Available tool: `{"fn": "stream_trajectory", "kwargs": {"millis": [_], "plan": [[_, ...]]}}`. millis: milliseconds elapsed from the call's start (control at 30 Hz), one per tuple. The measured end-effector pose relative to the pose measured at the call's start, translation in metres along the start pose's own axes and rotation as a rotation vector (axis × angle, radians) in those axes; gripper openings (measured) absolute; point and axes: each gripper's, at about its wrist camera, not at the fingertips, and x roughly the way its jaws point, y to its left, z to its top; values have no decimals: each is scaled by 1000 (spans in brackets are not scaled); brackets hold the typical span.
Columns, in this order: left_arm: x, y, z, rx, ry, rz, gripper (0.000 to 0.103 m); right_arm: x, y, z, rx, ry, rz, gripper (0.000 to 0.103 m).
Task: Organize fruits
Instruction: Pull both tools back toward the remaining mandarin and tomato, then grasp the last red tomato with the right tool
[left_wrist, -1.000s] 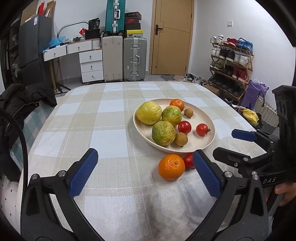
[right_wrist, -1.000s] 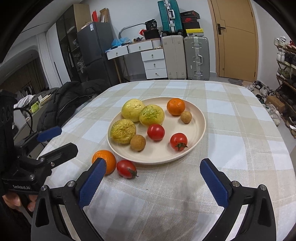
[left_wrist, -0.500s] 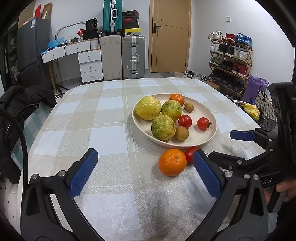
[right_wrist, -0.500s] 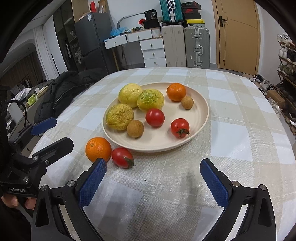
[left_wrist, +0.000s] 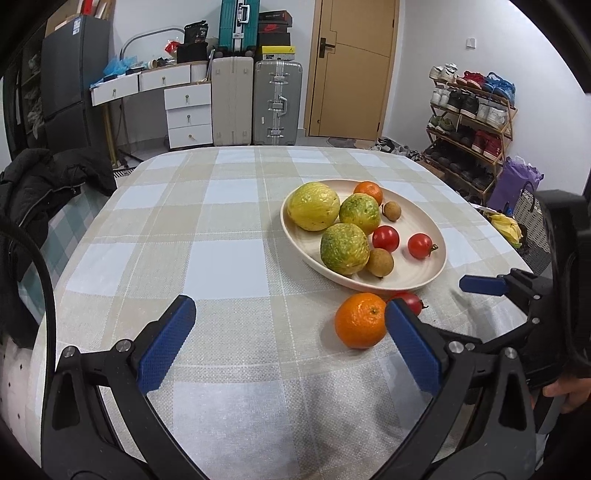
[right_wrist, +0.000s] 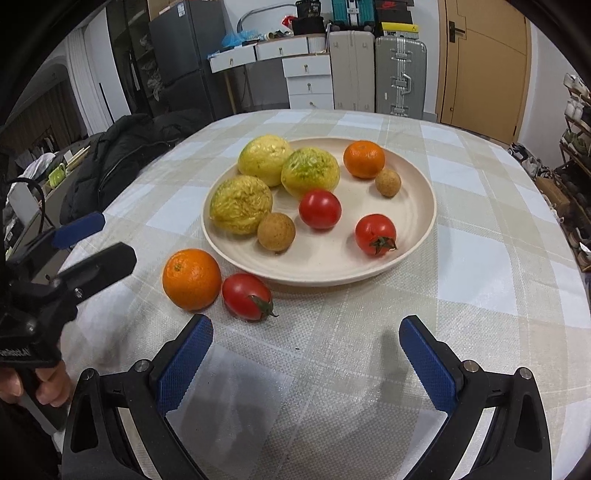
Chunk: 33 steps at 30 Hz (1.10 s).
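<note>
- Two fruits lie loose on the beige-and-white checked tablecloth (right_wrist: 480, 266): a round orange mandarin (right_wrist: 192, 278) and a red oval tomato with a green stalk (right_wrist: 246, 296), just beside each other and close to the near rim of the plate.
- The wide, shallow cream plate (right_wrist: 417, 229) holds eight fruits: three large yellow-green mottled fruits (right_wrist: 309, 172), a smaller orange mandarin on the plate (right_wrist: 364, 159), two red tomatoes on the plate (right_wrist: 320, 209) and two small brown round fruits (right_wrist: 276, 232).
- One of the brown fruits touches the nearest yellow-green fruit; the other sits beside the plated mandarin.
- Left gripper (left_wrist: 290, 341), black frame with blue-padded fingers: jaws spread wide, nothing between them, low over the cloth. Its right finger overlaps the loose mandarin's edge in the left wrist view; contact cannot be told.
- From the right wrist view the left gripper appears at the left edge, its tips well apart, just left of the loose mandarin, with a hand (right_wrist: 48, 387) on its grip.
- Right gripper (right_wrist: 306, 360), same build: jaws wide and empty, over bare cloth nearer than the loose tomato, not touching it.
- In the left wrist view the loose tomato is half hidden behind the gripper's right finger.
- Background: a dark jacket (right_wrist: 122, 155) over a chair, white drawers (left_wrist: 188, 114), suitcases (left_wrist: 277, 101), a wooden door (left_wrist: 354, 68), a shoe rack (left_wrist: 469, 122).
</note>
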Motion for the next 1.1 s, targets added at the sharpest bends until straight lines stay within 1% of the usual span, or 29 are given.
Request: {"fn": "stream_trajectory", "kwargs": {"millis": [133,200,300,567,633,700,867,900,967,1100], "plan": [[0,5,0,-15,1,2,102,8,5,1,-14,31,-9,103],[0,6,1,-22,8,0,102,13,13,3,-48,40,-57,103],[1,7,0,-27,15,-1,102,20,19,6,-65,52,-75,103],[2,6,0,-16,20,2,102,26,21,14,-27,51,-113,103],[2,5,0,-16,22,1,102,25,20,13,-16,47,-116,101],[3,4,-1,-11,24,1,102,22,19,13,-19,38,-109,96],[5,2,-1,-9,32,5,102,13,24,7,-51,20,-85,75],[5,2,-2,-7,33,4,102,12,24,6,-54,17,-80,73],[5,1,-2,-3,33,7,102,8,24,3,-57,9,-59,65],[8,0,-2,0,40,4,102,5,25,3,-50,-1,-15,54]]}}
